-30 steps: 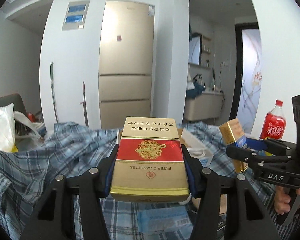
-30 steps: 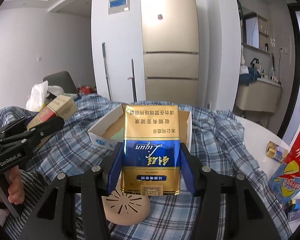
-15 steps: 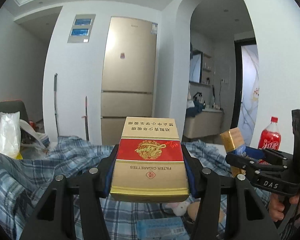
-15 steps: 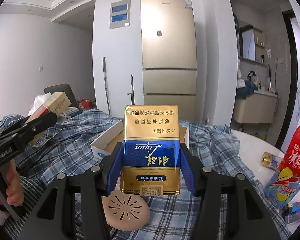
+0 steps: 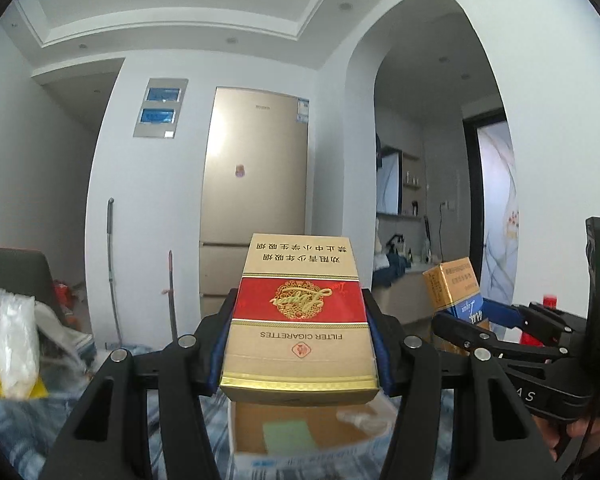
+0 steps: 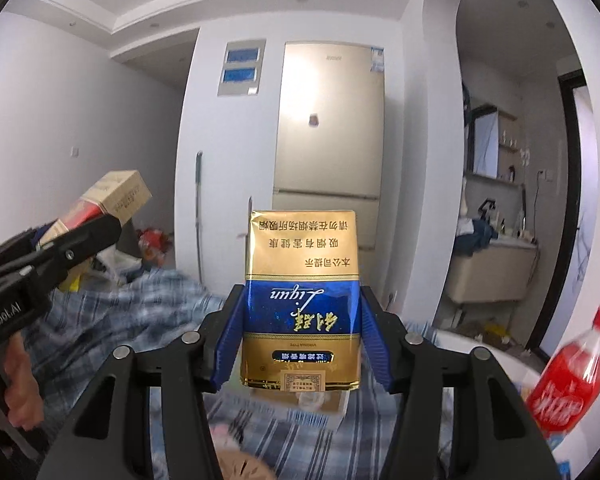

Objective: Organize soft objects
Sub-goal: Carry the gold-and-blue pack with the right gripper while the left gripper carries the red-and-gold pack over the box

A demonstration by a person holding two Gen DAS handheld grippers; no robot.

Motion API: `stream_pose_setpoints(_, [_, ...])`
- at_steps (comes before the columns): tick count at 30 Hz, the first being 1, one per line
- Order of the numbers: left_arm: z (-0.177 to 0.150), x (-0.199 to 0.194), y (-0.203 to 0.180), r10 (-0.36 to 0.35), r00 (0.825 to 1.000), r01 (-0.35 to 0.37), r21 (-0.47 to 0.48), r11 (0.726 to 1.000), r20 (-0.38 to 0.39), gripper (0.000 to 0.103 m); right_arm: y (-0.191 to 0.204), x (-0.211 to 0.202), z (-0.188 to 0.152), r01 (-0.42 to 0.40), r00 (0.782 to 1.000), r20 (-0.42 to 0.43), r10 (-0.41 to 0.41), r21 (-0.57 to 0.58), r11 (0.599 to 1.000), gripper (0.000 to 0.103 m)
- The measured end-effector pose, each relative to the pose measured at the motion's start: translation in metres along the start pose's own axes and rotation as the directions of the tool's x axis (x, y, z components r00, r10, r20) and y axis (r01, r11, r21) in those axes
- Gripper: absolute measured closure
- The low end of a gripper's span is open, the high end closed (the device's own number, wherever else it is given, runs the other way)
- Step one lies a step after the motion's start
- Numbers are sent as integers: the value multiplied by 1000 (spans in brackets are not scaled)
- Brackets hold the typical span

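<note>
1. Left gripper (image 5: 300, 344): blue pads pressed to both sides of a red-and-gold cigarette pack (image 5: 298, 320), which is held off the surface above an open cardboard box (image 5: 312, 436).
2. Right gripper (image 6: 300, 344): closed round a blue-and-gold soft cigarette pack (image 6: 300, 300), lifted over the plaid cloth (image 6: 100, 320). Its left pad shows a sliver of gap, so contact on that side is uncertain.
3. Risk: the soft pack could slide or tilt out if that side is loose; a harder squeeze would likely crush it.
4. Risk: the grippers ride near each other, so swinging one toward the box could knock the other's pack.
5. Risk: the red soda bottle (image 6: 568, 376) stands at the right, close enough for a wide sweep to topple.
6. Count: two grippers, two packs, one box, one bottle, one cloth.
</note>
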State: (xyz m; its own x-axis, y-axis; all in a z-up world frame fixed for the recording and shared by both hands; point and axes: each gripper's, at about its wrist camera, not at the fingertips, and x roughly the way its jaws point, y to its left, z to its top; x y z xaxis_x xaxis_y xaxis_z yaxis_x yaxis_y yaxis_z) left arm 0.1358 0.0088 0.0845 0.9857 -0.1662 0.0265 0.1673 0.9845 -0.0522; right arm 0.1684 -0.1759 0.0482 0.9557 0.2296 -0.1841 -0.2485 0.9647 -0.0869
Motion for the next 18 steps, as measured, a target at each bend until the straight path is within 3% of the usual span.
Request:
stream_pose_setpoints(2, [11, 6, -3, 24, 999, -24, 9, 1000, 42, 45, -5, 4, 15, -14, 1000, 15, 14, 36, 999, 50])
stream_pose_setpoints(10, [38, 41, 0, 14, 996, -11, -30, 999, 84, 45, -14, 24, 50, 37, 993, 112, -44, 67, 997, 49])
stream_pose_setpoints(14, [31, 58, 12, 18, 999, -14, -82, 997, 51, 45, -22, 41, 53, 48, 992, 114, -60, 108, 993, 49])
stream_pose_setpoints(18, [14, 78, 19, 39, 999, -40, -70, 997, -23, 45, -29, 62, 41, 60, 995, 68, -69, 130, 990, 49])
